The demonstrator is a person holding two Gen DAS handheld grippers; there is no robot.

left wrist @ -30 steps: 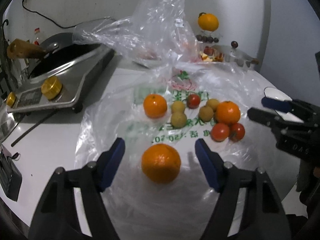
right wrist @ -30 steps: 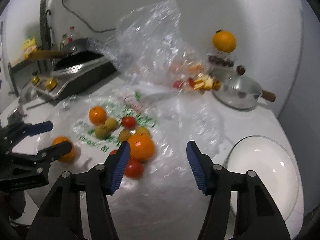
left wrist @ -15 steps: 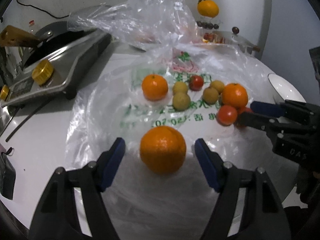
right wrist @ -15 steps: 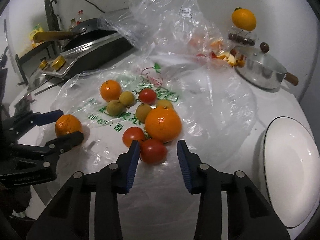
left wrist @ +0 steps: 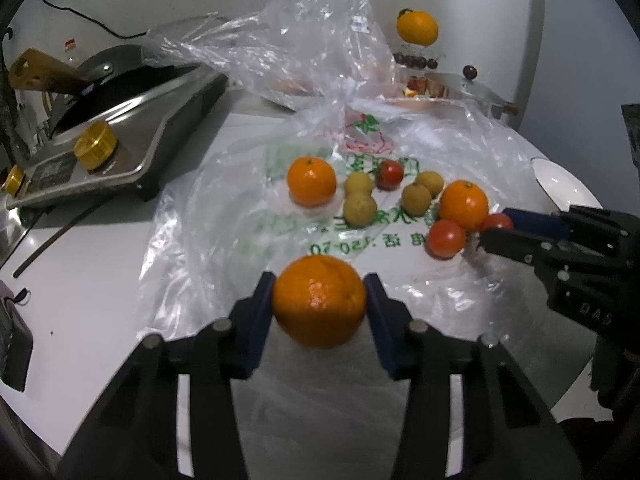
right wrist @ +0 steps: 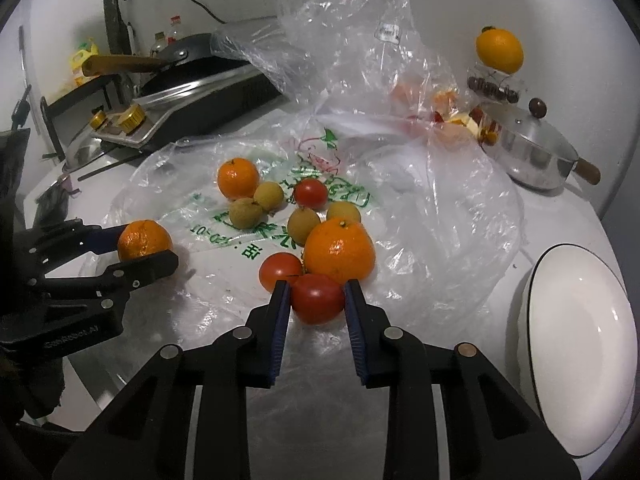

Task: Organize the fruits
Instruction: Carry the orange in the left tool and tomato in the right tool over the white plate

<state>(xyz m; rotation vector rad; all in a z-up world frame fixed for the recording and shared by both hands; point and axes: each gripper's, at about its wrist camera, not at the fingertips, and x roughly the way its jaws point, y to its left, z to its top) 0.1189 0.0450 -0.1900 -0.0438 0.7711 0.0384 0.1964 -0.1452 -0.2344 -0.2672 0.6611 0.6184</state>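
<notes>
The left tongs (left wrist: 319, 307) had just been closing, and their blue pads pressed both sides of an orange (left wrist: 319, 306) at the near edge of the flattened plastic bag (left wrist: 208, 240) on the white desk (left wrist: 80, 264). The right tongs (right wrist: 316, 300) had likewise been closing and were clamped on a red tomato (right wrist: 317, 298), which touched a second tomato (right wrist: 280, 270) and a large orange (right wrist: 340, 250) behind it. A smaller orange (right wrist: 238, 178), one further tomato (right wrist: 310, 193) and four yellowish round fruits (right wrist: 245, 213) lay farther back on the bag. A white plate (right wrist: 576, 344) sat to the right.
</notes>
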